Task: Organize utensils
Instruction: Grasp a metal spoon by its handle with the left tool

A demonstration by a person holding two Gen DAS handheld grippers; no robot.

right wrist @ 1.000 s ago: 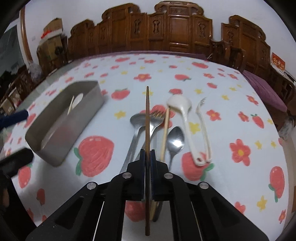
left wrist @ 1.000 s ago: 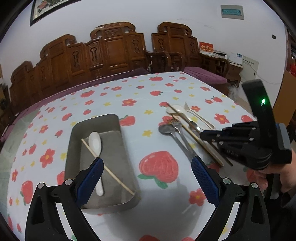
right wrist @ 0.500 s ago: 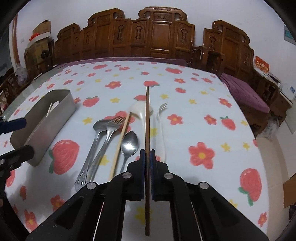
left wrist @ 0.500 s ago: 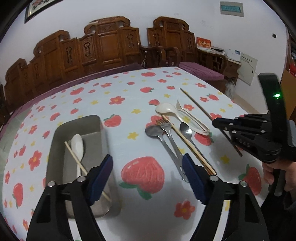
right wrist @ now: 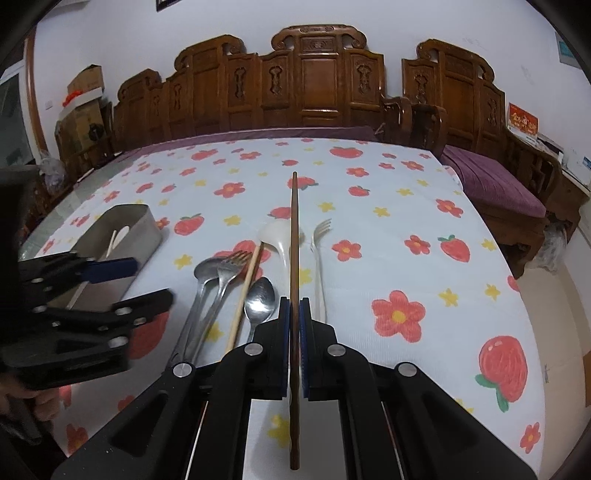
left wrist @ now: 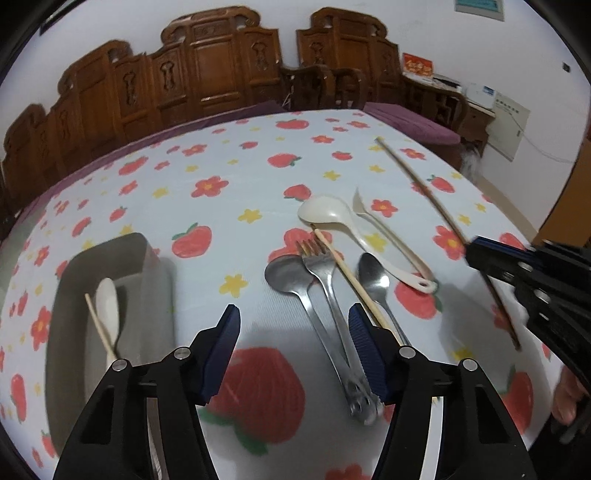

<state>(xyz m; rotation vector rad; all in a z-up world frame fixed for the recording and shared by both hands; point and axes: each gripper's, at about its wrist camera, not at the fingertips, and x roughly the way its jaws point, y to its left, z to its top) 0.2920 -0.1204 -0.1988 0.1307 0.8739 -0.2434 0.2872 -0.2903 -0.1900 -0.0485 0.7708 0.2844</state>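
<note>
Currently right gripper (right wrist: 294,341) clenches the dark chopstick (right wrist: 294,236) at its lower end, so it may swing; left gripper (left wrist: 293,334), closing on nothing, could nudge the fork (left wrist: 325,273) at its 1 o'clock.

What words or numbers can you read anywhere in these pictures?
None can be read.
Red card with gold characters by the wall: too blurred.
Framed sign high on the wall: too small.
White panel on the wall: no readable print.
Cardboard box in the corner: no readable print.
Utensils and metal tray: no text visible.
</note>
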